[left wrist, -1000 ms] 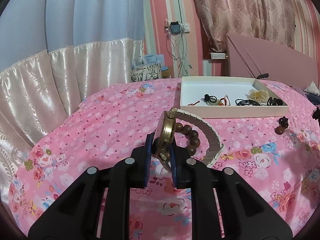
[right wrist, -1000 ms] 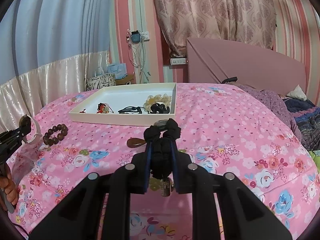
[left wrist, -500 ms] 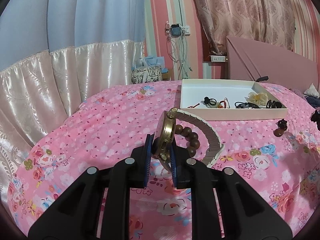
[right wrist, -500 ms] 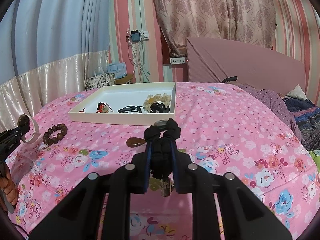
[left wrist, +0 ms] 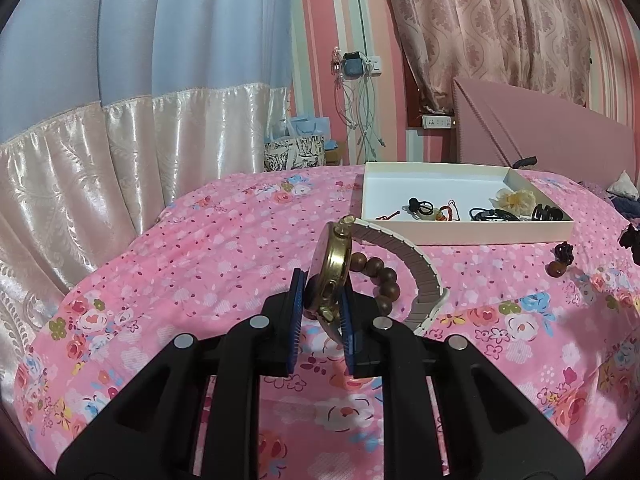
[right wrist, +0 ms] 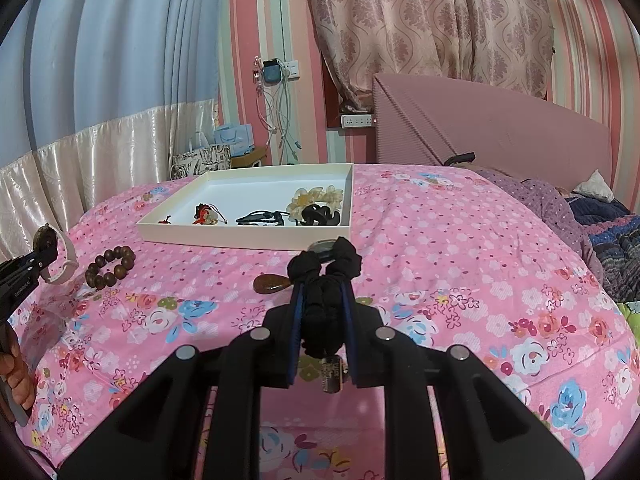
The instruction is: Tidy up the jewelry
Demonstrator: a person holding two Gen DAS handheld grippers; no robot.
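The left gripper (left wrist: 320, 312) is clamped on a wristwatch (left wrist: 334, 268). The gold case stands on edge between the two blue pads, its crown uppermost. The pale band arcs out to the right of the case and hangs clear of the bedspread (left wrist: 200, 264). In the right wrist view the same gripper (right wrist: 42, 256) appears at the left edge of the bed, held by a hand (right wrist: 16, 372), with the watch (right wrist: 48, 240) at its tip.

The right gripper (right wrist: 322, 320) is clamped on a black fabric piece (right wrist: 322, 300). The fabric fills the narrow gap between the pads. Two black lobes rise above the fingertips, and a small metal tag hangs below the pads.

A wooden bead bracelet (right wrist: 110, 266) lies on the bedspread just right of the left gripper's tip. In the left wrist view the bracelet (left wrist: 384, 280) is partly hidden behind the watch case. A brown teardrop stone (right wrist: 272, 282) lies on the bedspread just left of the right gripper's fingertips. A dark oval piece (right wrist: 322, 247) sits directly behind the black lobes; its kind cannot be determined.

The white tray (right wrist: 248, 238) rests further back on the bed, beyond both grippers. It holds a cream flower piece (right wrist: 316, 198), a black claw clip (right wrist: 320, 214), black cords (right wrist: 260, 218) and a red-corded charm (right wrist: 206, 214), all grouped toward its near edge.
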